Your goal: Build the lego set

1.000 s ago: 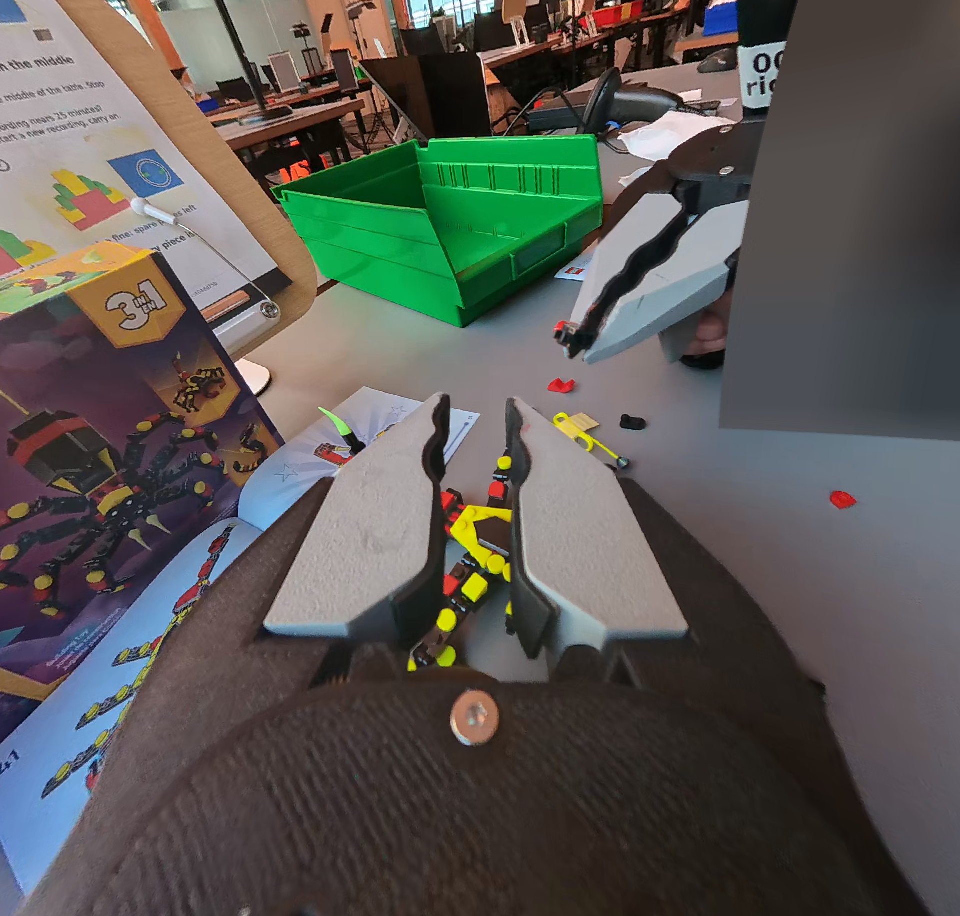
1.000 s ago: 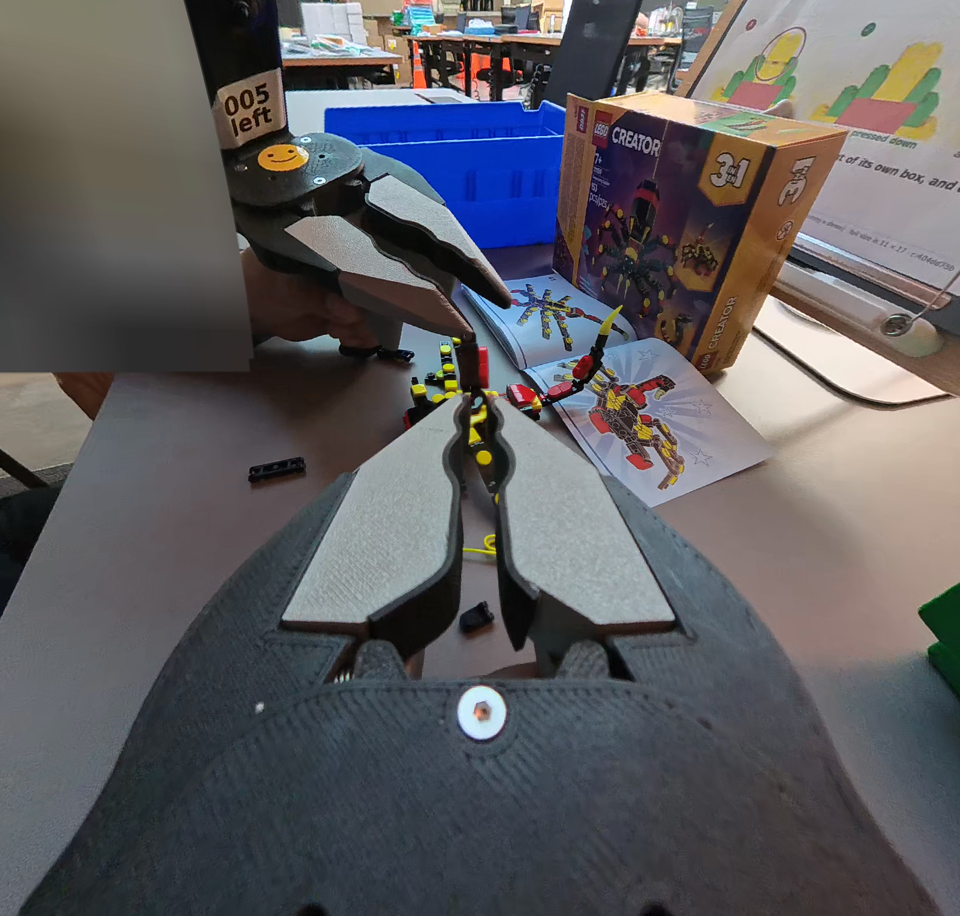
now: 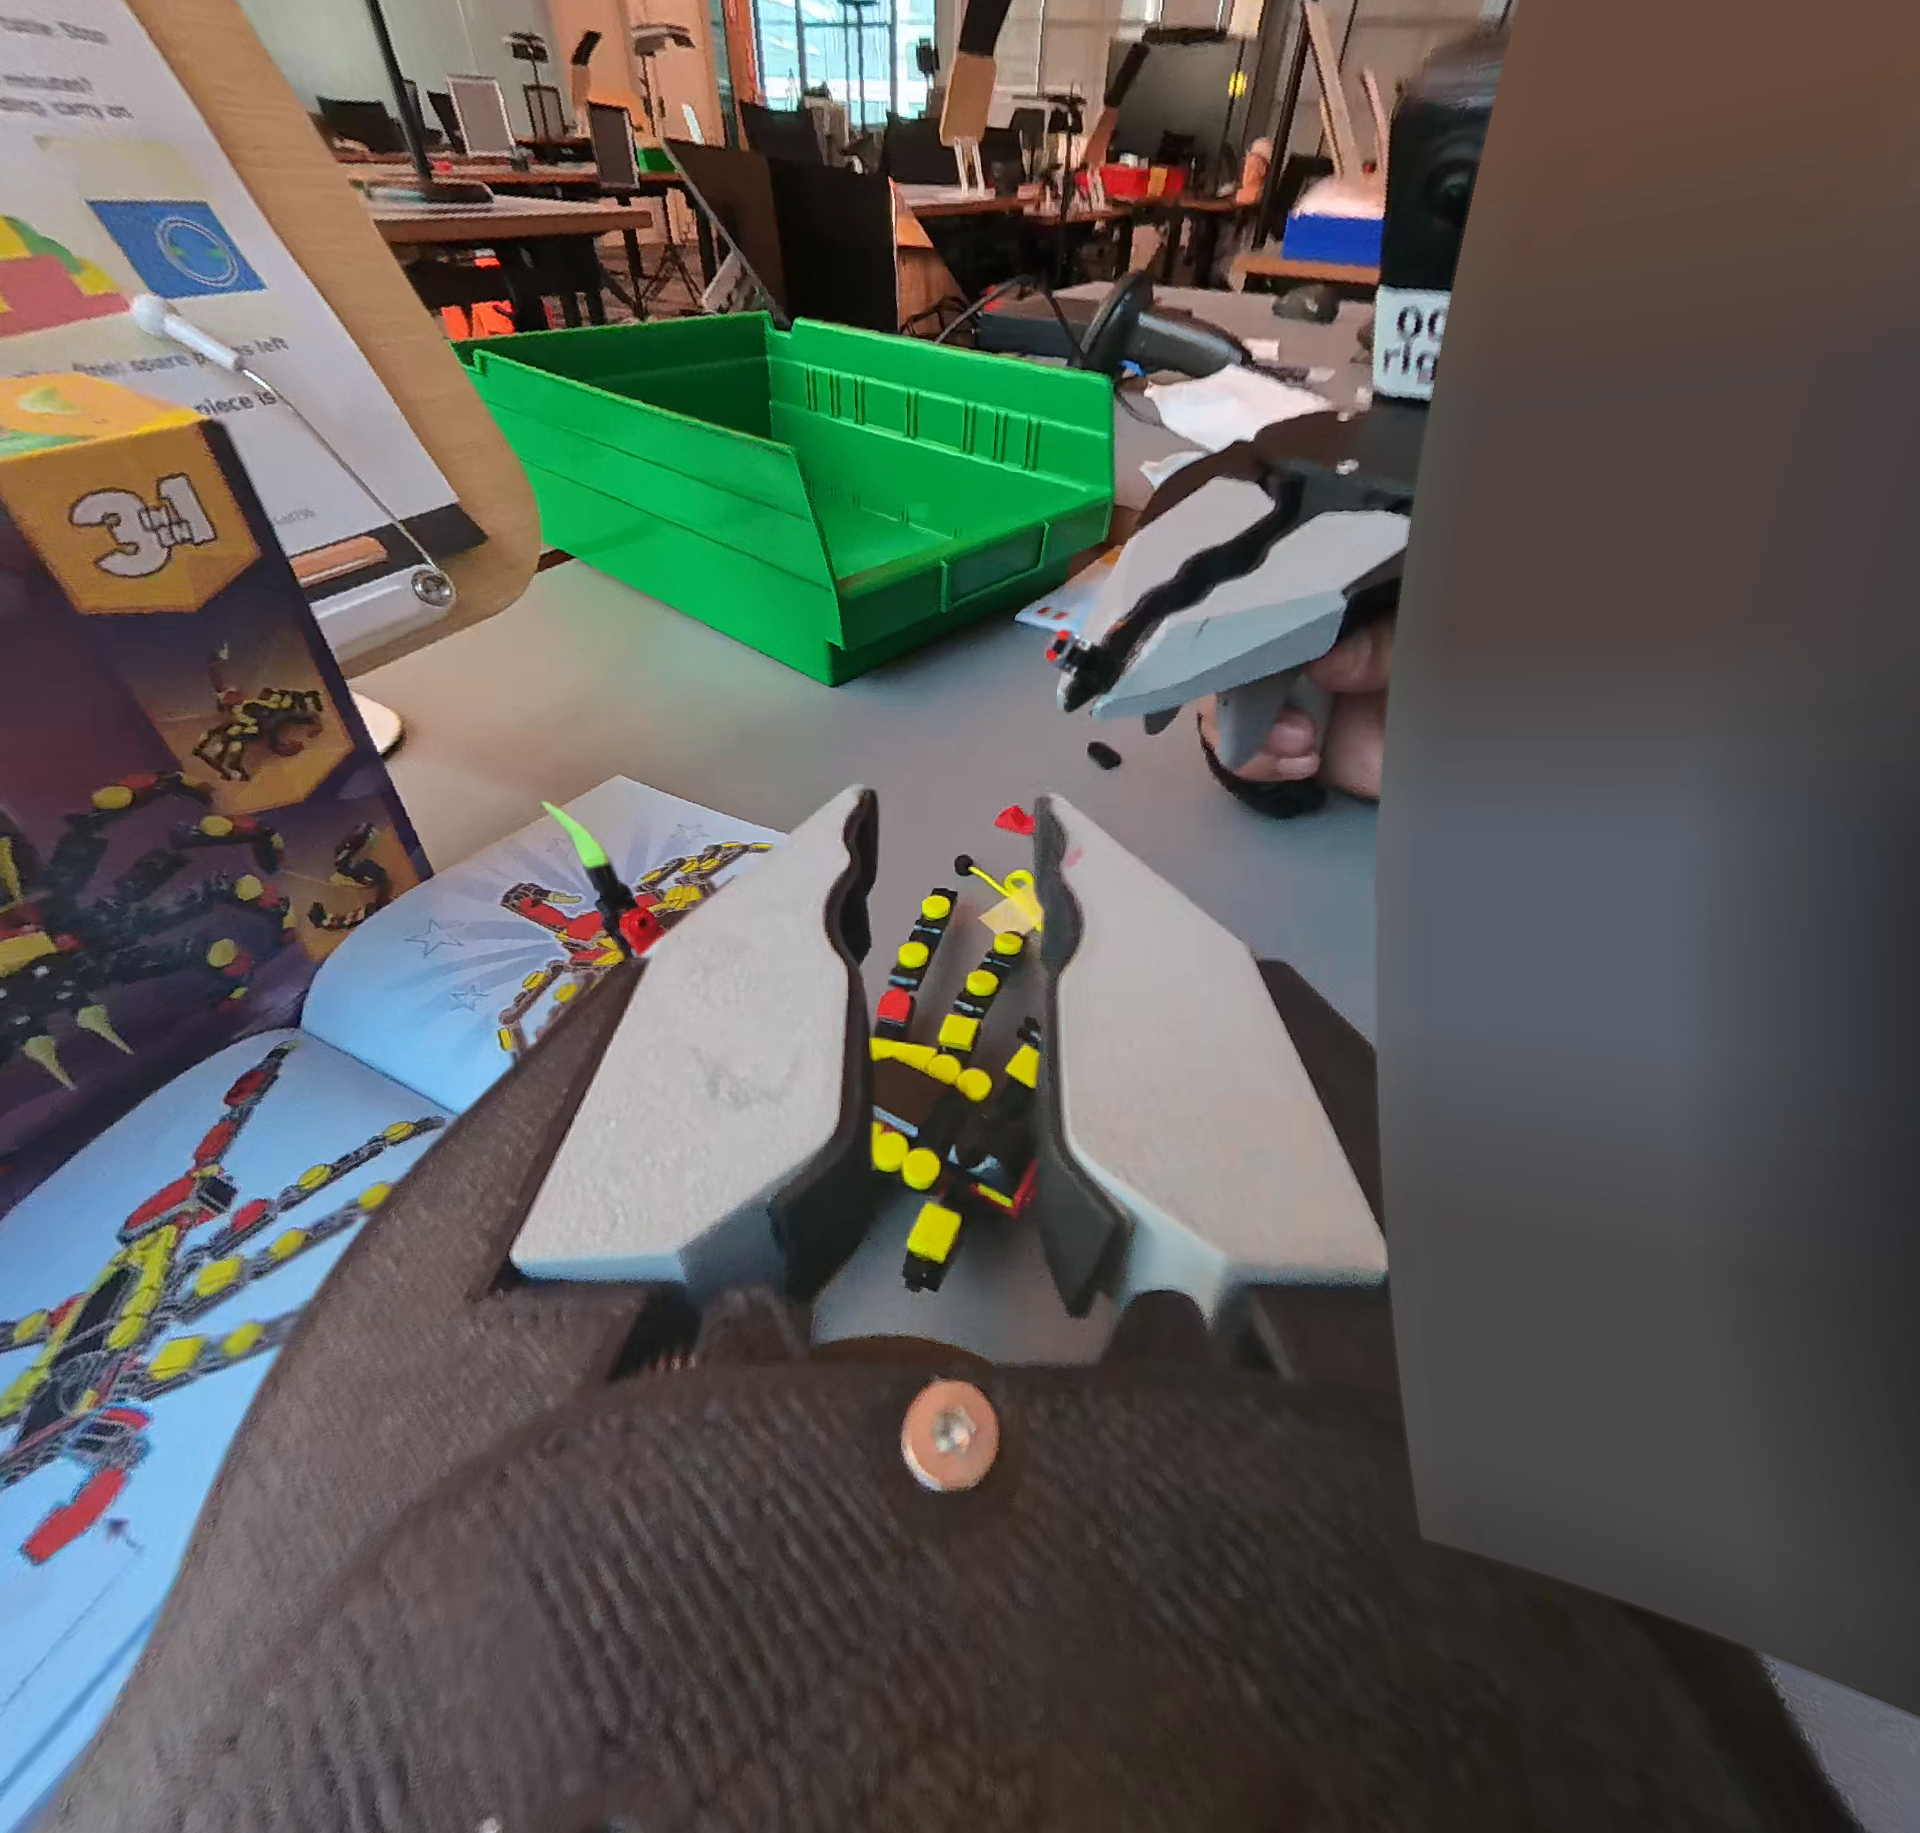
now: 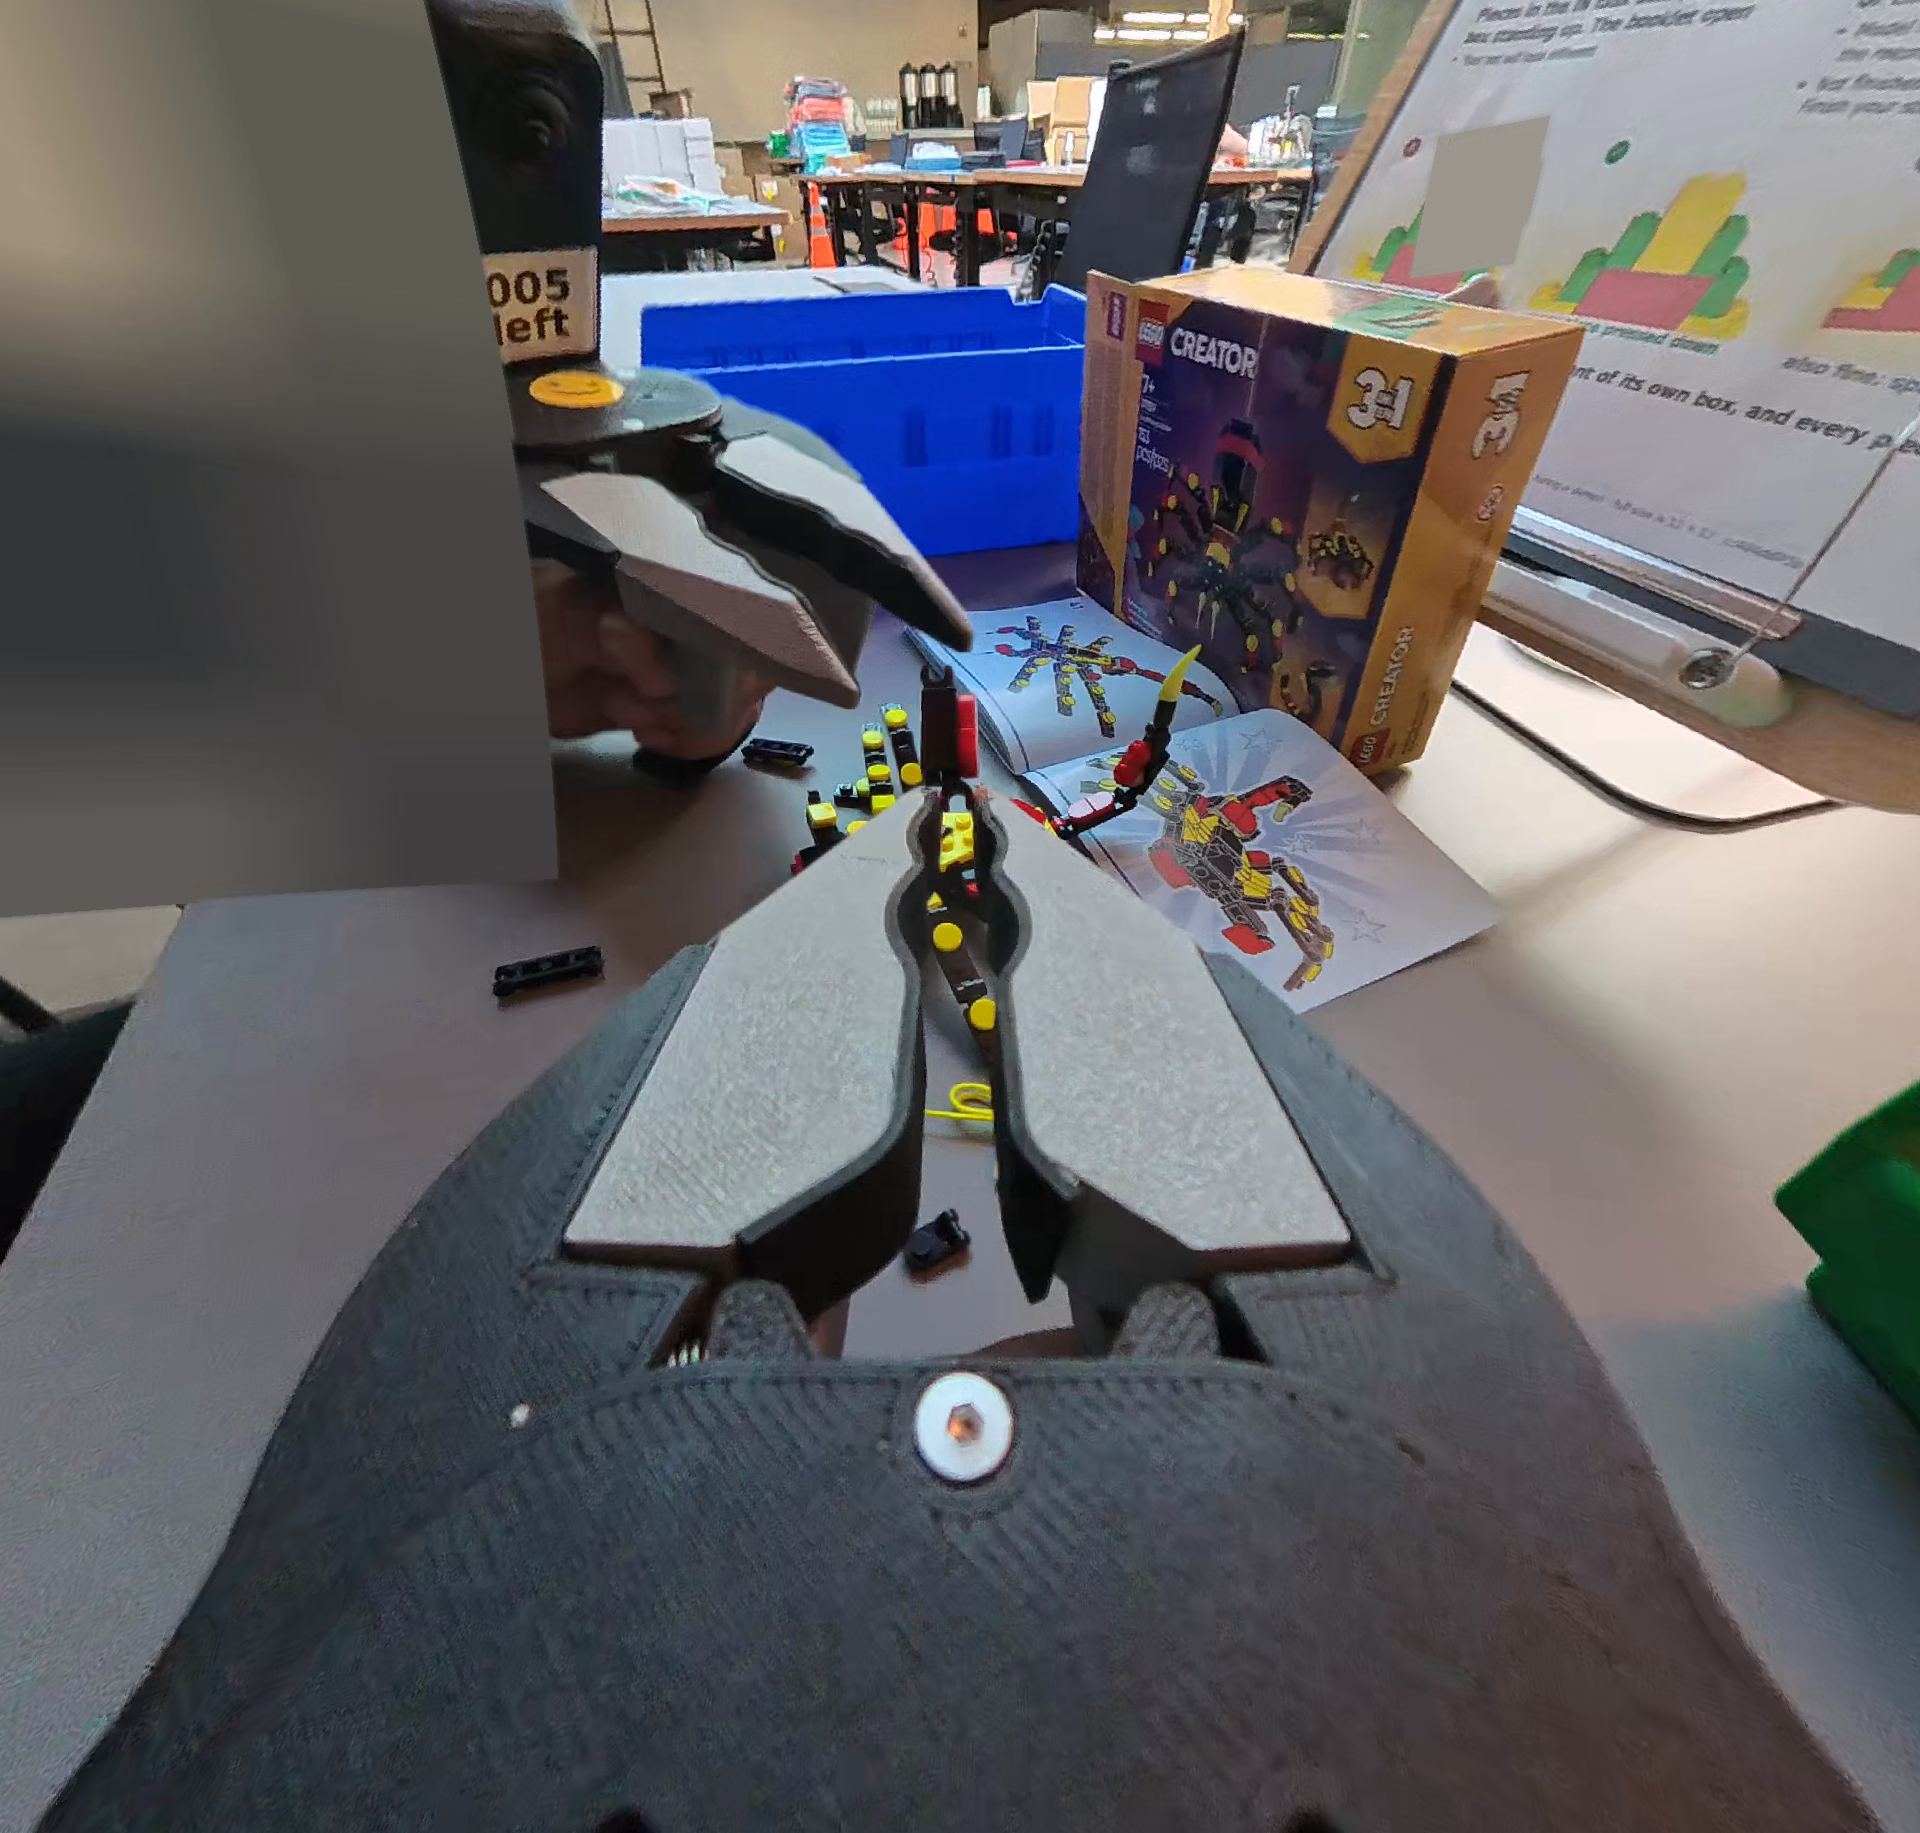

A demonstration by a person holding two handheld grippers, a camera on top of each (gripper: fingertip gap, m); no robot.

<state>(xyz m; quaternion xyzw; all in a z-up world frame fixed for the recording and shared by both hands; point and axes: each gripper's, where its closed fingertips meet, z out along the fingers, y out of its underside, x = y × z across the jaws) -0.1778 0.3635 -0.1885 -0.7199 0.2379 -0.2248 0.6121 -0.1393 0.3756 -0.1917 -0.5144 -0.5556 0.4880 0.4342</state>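
The right gripper [image 4: 951,807] is shown closed on a small black and red piece [image 4: 948,729], which stands up from its tips. In the left wrist view the same gripper [image 3: 1075,666] is seen held above the table [image 3: 644,682], with the piece pinched at its tips. The left gripper [image 3: 951,827] is parted, with nothing pinched; a black, yellow and red model [image 3: 961,1045] is seen through the gap, lying on the table. Whether the fingers touch it cannot be told.

Beside the model, a jointed red and black tail [image 4: 1138,749] ending in a yellowish spike is raised over the open booklet [image 4: 1278,848]. Loose pieces are scattered near it: a black strip [image 4: 548,970], a small black clip [image 4: 935,1243], a thin yellow loop [image 4: 961,1103] and a red chip [image 3: 1013,819]. Behind the booklet the set's box [image 4: 1309,495] stands upright, with a blue bin [image 4: 862,412] to its left. A green bin [image 3: 810,495] is seen farther off in the left view.

The build is judged partly done: several segmented limbs are joined, yet at least 4 loose parts remain unplaced, and the held piece has not yet been attached.
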